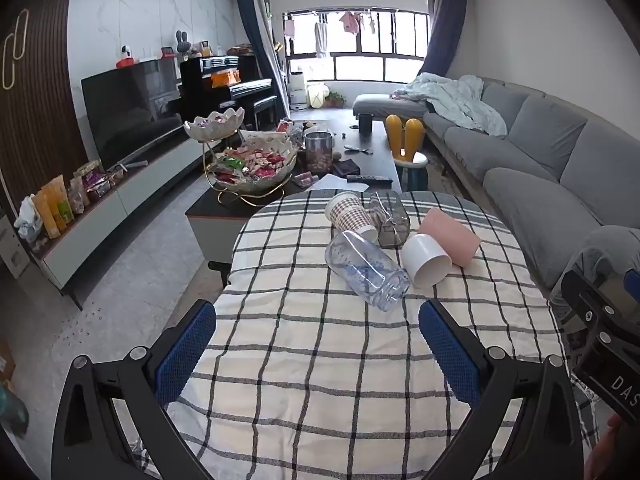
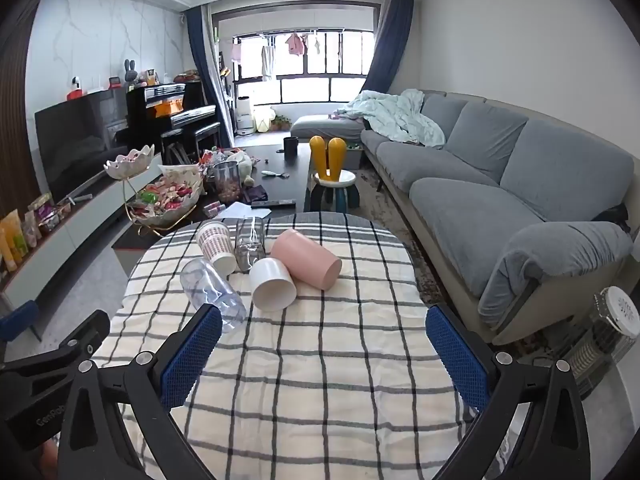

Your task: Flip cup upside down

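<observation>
Five cups lie on their sides in a cluster at the far half of the table (image 1: 320, 360), which is covered in a cream cloth with a dark check. The white cup (image 1: 426, 258) is smooth and opaque, its round mouth turned toward the cameras. Its wall touches the pink cup (image 1: 452, 236), a matte cylinder lying just right of it and pointing the other way. On the white cup's left lies the clear bottle (image 1: 366, 270), a ribbed transparent plastic one with blue print, its open neck nearest the grippers. Behind these sit the plaid cup (image 1: 352, 216), paper-like with a red-brown check, and the glass (image 1: 392, 218), clear and grey-tinted, squeezed between the plaid and pink ones.

The left gripper (image 1: 318, 344) hovers over bare cloth, its blue textured pads spread wide and holding nothing. The right gripper (image 2: 324, 350) is likewise wide apart and empty, with the bottle's neck just beside its left finger in the right wrist view.

Beyond the table stand a dark coffee table (image 1: 376, 148) crowded with candy bowls (image 1: 256, 160), and a grey sofa (image 1: 540, 152) along the right.
</observation>
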`<control>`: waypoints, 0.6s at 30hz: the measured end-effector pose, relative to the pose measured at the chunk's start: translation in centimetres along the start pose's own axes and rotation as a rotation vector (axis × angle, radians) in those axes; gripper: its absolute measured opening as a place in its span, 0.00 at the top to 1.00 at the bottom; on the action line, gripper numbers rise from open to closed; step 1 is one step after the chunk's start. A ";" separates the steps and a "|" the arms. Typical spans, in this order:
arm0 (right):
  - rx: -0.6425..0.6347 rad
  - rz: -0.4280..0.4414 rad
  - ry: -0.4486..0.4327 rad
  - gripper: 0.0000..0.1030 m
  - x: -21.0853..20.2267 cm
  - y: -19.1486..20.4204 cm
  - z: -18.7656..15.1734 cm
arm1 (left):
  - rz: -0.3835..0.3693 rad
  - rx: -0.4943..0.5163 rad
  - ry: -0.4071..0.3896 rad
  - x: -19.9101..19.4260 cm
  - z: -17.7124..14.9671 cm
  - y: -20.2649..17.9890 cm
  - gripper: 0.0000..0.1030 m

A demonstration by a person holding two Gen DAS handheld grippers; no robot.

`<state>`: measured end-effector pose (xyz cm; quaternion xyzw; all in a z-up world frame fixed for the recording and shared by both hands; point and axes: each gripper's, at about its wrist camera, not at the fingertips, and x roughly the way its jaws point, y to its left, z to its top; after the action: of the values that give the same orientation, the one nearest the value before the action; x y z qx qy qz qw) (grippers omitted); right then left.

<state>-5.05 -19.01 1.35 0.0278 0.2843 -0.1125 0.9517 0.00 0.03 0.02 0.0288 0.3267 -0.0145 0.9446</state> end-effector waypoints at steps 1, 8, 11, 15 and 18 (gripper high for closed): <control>0.000 0.000 0.001 0.01 0.0 0.0 0.0 | 0.006 0.006 0.008 0.0 0.0 0.0 0.00; -0.002 -0.001 0.003 0.01 0.0 0.1 0.1 | 0.011 -0.001 -0.001 0.1 -0.1 -0.2 0.00; -0.004 0.000 0.007 0.01 0.3 -0.1 0.0 | 0.005 -0.005 0.000 0.1 -0.1 0.0 0.00; 0.003 0.002 0.010 0.01 0.2 0.7 0.2 | 0.007 -0.005 -0.003 0.1 0.0 -0.1 0.00; 0.003 0.001 0.010 0.01 0.2 0.6 0.2 | 0.009 -0.003 -0.005 -0.3 0.2 0.2 0.00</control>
<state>-4.65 -18.49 1.40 0.0300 0.2890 -0.1125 0.9502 -0.09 0.22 0.39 0.0287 0.3245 -0.0099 0.9454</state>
